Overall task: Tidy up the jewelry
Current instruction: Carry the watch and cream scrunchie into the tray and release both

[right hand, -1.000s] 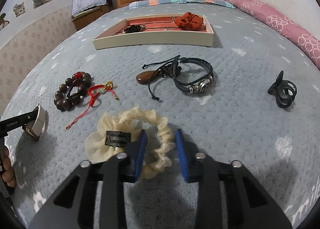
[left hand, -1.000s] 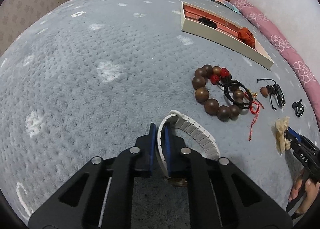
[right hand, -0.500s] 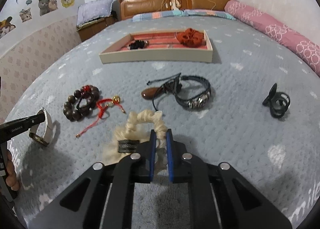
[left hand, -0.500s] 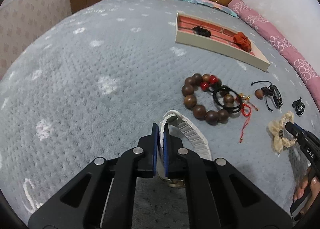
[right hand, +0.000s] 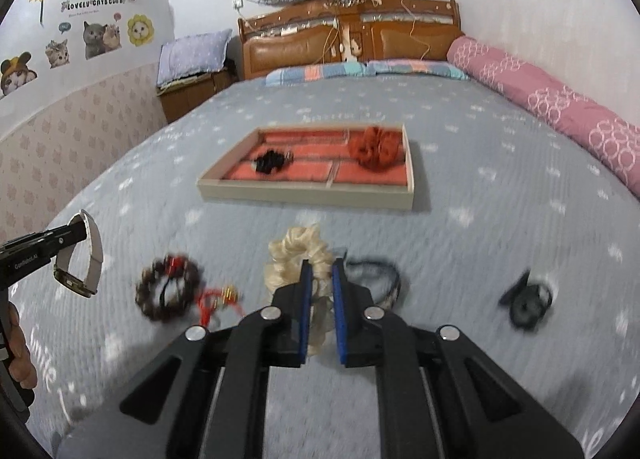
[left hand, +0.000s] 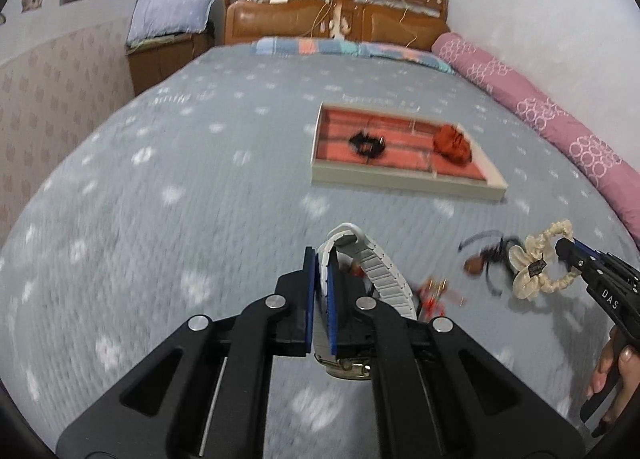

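Two grippers: left gripper [left hand: 319,279] clamps one white link-band watch [left hand: 374,265]; right gripper [right hand: 320,291] pinches one cream fabric scrunchie [right hand: 298,255], near the far wooden tray [right hand: 308,191].

— What colour was the bedspread [right hand: 460,163]?
— Grey, dotted with white patches. The tray [right hand: 304,191] had cream walls and a salmon-red lining, with a black item [right hand: 270,163] and a rust-red scrunchie [right hand: 374,149] inside.
— And the held pieces?
— A white watch [left hand: 376,271] and a cream scrunchie [right hand: 296,255], both between blue pads [right hand: 306,307]. The bolster [right hand: 560,107] was pink with white rings.
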The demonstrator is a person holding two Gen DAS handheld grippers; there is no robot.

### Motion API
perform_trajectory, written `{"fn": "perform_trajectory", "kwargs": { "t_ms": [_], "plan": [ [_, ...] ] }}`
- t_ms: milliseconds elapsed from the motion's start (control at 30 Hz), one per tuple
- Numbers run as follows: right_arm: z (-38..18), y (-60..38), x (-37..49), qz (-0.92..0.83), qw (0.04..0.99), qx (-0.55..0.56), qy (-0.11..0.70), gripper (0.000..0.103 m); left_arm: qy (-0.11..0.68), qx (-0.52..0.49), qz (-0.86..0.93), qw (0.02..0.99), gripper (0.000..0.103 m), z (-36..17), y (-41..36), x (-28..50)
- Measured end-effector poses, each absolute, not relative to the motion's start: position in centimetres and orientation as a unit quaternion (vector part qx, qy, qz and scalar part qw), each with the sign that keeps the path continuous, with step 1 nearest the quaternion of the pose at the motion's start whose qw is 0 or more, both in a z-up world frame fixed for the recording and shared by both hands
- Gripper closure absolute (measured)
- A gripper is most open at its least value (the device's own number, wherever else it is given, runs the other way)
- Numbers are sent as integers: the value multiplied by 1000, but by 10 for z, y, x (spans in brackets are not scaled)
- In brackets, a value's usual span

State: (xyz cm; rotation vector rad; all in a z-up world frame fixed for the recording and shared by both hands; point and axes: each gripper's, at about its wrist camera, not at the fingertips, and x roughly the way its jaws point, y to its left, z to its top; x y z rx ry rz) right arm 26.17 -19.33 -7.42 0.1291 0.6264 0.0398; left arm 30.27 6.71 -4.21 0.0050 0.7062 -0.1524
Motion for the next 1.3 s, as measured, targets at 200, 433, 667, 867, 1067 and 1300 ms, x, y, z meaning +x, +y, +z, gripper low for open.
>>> {"fn": "perform_trajectory", "kwargs": {
  "t_ms": [200, 433, 667, 867, 1067, 1300],
  "plan": [
    [-46, -201, 303, 10, 957, 55, 285, 93, 324, 4, -75, 943, 99, -20, 46, 349],
    [-33, -212, 350, -1, 959, 60, 277, 93, 317, 12, -71, 946, 98, -11, 20, 405],
    [-39, -227, 401, -16, 957, 73, 281, 93, 327, 16, -72, 942, 98, -21, 4, 457],
    [-52, -236, 445, -30, 953, 62, 295, 93, 341, 26, -67, 937, 98, -39, -12, 504],
    [-71, -246, 485, -33, 946, 53, 319, 93, 366, 44, -49, 928, 97, -68, -23, 550],
    [-99, -256, 513, -44, 934, 54, 350, 93, 402, 32, -36, 914, 97, -98, -24, 584]
  ]
}}
